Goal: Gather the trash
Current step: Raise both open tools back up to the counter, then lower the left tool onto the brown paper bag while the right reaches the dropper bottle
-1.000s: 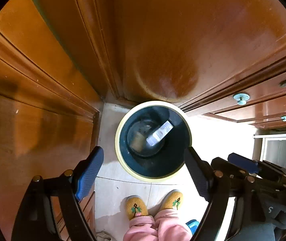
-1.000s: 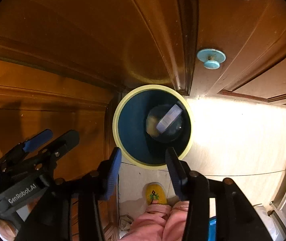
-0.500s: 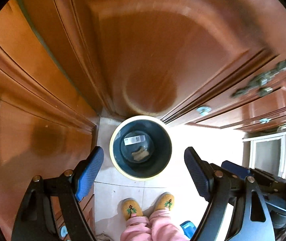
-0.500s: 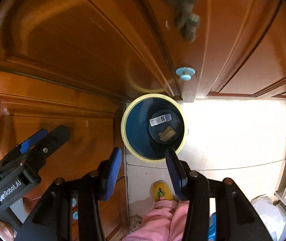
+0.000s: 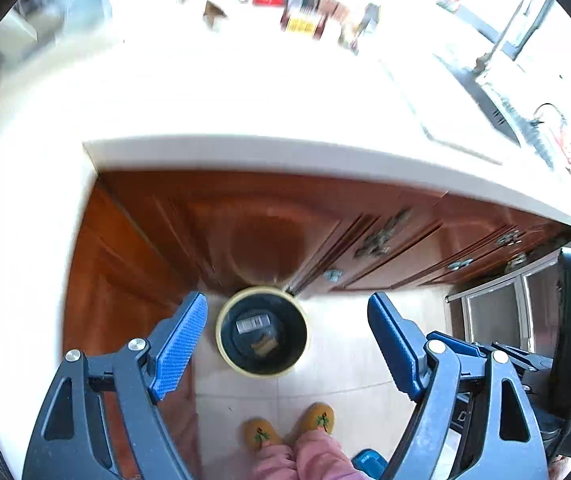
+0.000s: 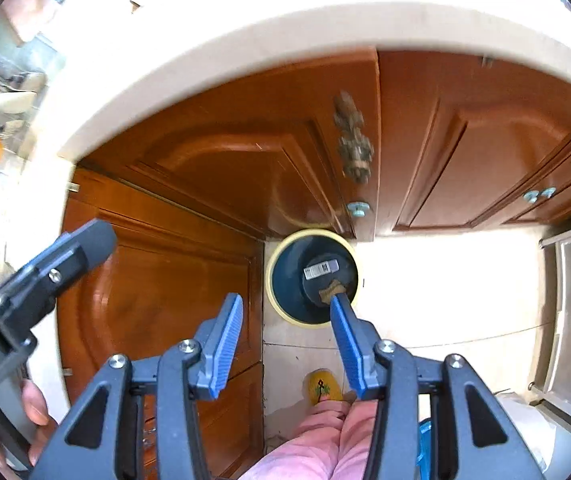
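Note:
Down on the floor a dark bin with a yellow rim stands in the corner of the cabinets. A white labelled piece and a brown scrap lie on its bottom. My left gripper hangs high above it, open wide, nothing between its blue pads. My right gripper is also high over the bin, jaws partly apart and empty. The white piece and the brown scrap show there too. Blurred packages lie at the far side of the white countertop.
Brown cabinet doors with pale knobs run under the countertop edge. A person's yellow slippers and pink trouser legs stand near the bin. A steel appliance front is at the right.
Both grippers have risen well above the bin, which looks much smaller now. The countertop has come into view. The white piece in the bin fell flat early on. Jaw openings are unchanged.

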